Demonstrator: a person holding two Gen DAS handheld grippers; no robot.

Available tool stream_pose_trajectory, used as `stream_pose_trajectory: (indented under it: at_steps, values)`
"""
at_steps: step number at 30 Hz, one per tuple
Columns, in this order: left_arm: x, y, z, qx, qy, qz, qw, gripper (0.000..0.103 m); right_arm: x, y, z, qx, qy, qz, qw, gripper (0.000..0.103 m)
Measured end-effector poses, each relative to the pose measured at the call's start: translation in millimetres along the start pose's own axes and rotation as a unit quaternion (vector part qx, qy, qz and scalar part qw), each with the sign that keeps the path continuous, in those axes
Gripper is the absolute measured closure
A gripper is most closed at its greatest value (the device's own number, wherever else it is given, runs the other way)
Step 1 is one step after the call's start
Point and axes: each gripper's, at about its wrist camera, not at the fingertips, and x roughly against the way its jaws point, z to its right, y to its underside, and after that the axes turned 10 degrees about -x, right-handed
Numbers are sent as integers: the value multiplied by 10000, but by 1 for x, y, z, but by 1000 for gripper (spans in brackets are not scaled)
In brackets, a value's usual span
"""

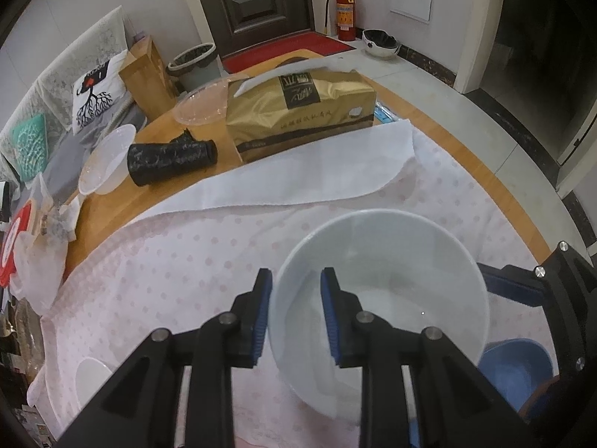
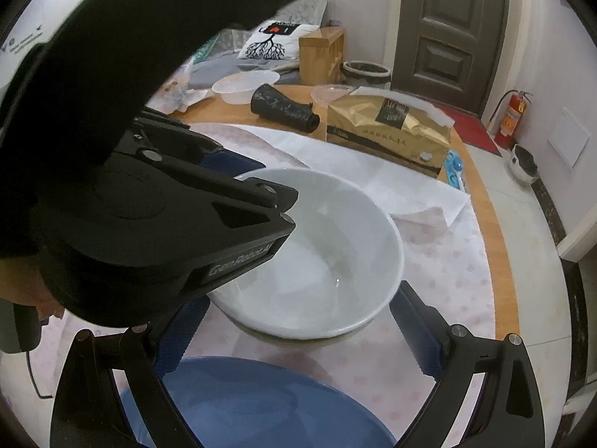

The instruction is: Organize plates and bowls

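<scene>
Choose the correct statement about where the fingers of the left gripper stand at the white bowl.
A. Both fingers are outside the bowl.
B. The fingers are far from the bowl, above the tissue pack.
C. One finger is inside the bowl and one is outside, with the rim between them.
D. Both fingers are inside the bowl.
C. In the left wrist view the left gripper straddles the near rim of the white bowl: one blue pad is inside, the other outside the wall.

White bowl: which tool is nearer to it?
Left. The left tool straddles the white bowl's rim, one finger inside, one outside. The right tool is beside the bowl, open wide above the blue dish.
</scene>
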Motion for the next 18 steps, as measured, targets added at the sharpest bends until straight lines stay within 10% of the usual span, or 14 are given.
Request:
stream_pose_trajectory:
  at_steps: [18]
  values:
    - [30, 11, -14, 86, 34, 241, 9997, 76, 22, -4, -14, 65, 201, 224, 9995, 8]
